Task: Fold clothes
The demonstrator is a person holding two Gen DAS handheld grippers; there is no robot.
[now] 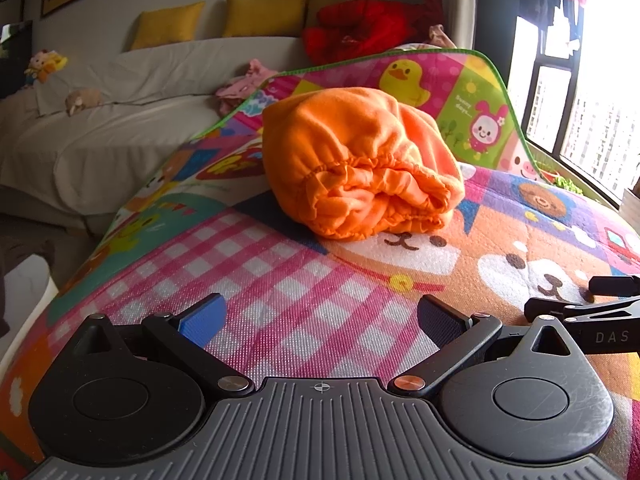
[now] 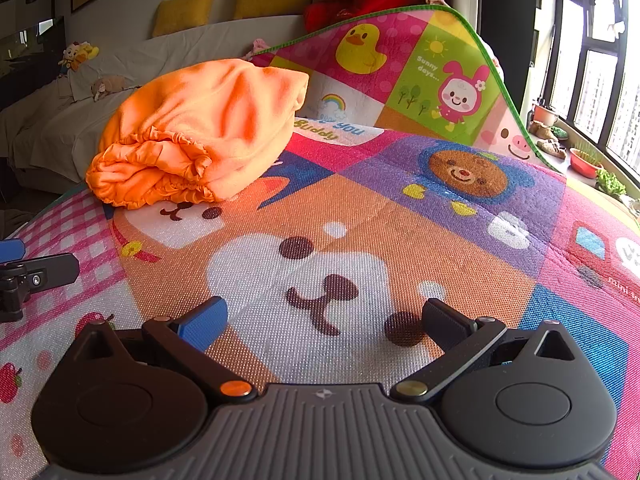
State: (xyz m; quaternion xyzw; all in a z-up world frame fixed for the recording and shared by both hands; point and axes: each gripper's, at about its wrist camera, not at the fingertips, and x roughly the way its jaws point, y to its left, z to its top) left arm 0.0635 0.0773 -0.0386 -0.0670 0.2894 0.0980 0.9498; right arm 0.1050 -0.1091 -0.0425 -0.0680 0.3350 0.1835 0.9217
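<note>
Orange bundle waits, both grippers empty

Orange garment (image 1: 360,160) sits bunched in 1 lump on the cartoon-print play mat (image 1: 280,304), its gathered elastic hem turned toward the cameras. It lies ahead of the left gripper (image 1: 320,326) and ahead and to the left of the right gripper (image 2: 324,326), well apart from both. Each gripper has its jaws spread wide with nothing between them, hovering low over the mat.

Judging from this, either the piece counts as folded and set aside, or it needs opening out first; the pictures alone cannot settle which. If it is to be folded, the sound approach is to take the elastic hem at 2 separated points, 1 per gripper, pinching only a single layer, then lift and draw apart so the cloth falls flat before any crease is made. Grabbing the whole lump would lock the wrinkles in.

Count: 1 orange garment, 2 grippers, 1 mat with its far edge curled upward. Behind, a sofa (image 1: 120,120) carries 2 yellow cushions (image 1: 168,26) in plain sight, and 1 red heap (image 1: 360,28) lies beside them
</note>
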